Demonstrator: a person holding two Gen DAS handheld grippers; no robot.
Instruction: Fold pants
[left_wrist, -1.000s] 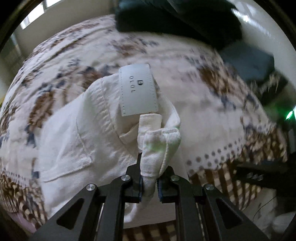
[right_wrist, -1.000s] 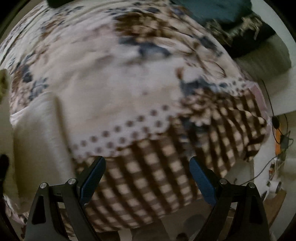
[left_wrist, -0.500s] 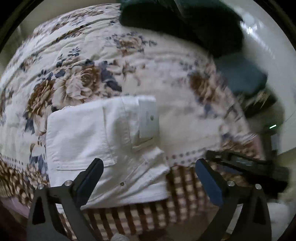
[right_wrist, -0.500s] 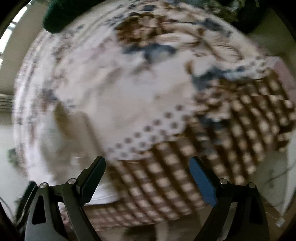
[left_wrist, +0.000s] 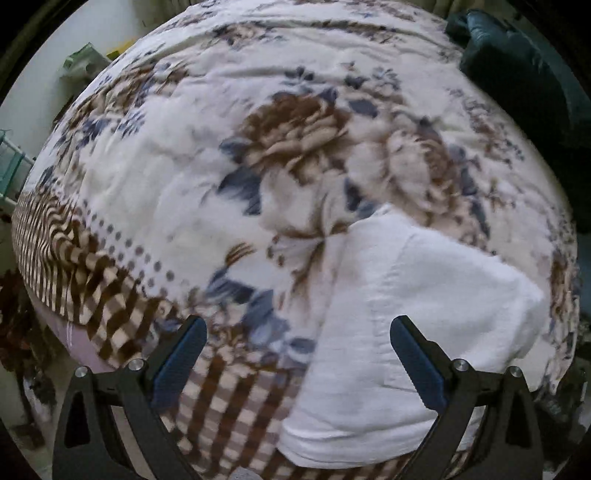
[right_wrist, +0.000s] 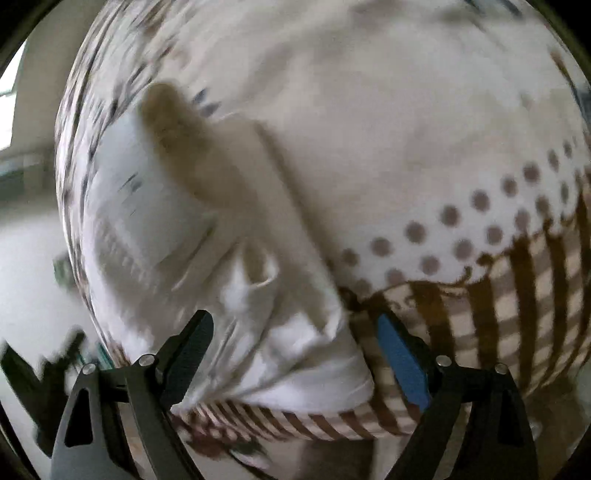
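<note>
Now the white pants (left_wrist: 417, 317) lie folded on the floral blanket (left_wrist: 221, 155), near its checked border; both the left gripper (left_wrist: 297, 356) and right gripper (right_wrist: 295, 350) stand wide apart, empty. Soft, limp cloth, probably best pinched at a thick folded edge

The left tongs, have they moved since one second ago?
Yes. The left tongs let go of the white pants and now hang open beside them over the floral blanket, pants toward their right.

Left tongs (left_wrist: 297, 360) released the pants (left_wrist: 406, 332), opened wide and swung aside.
</note>
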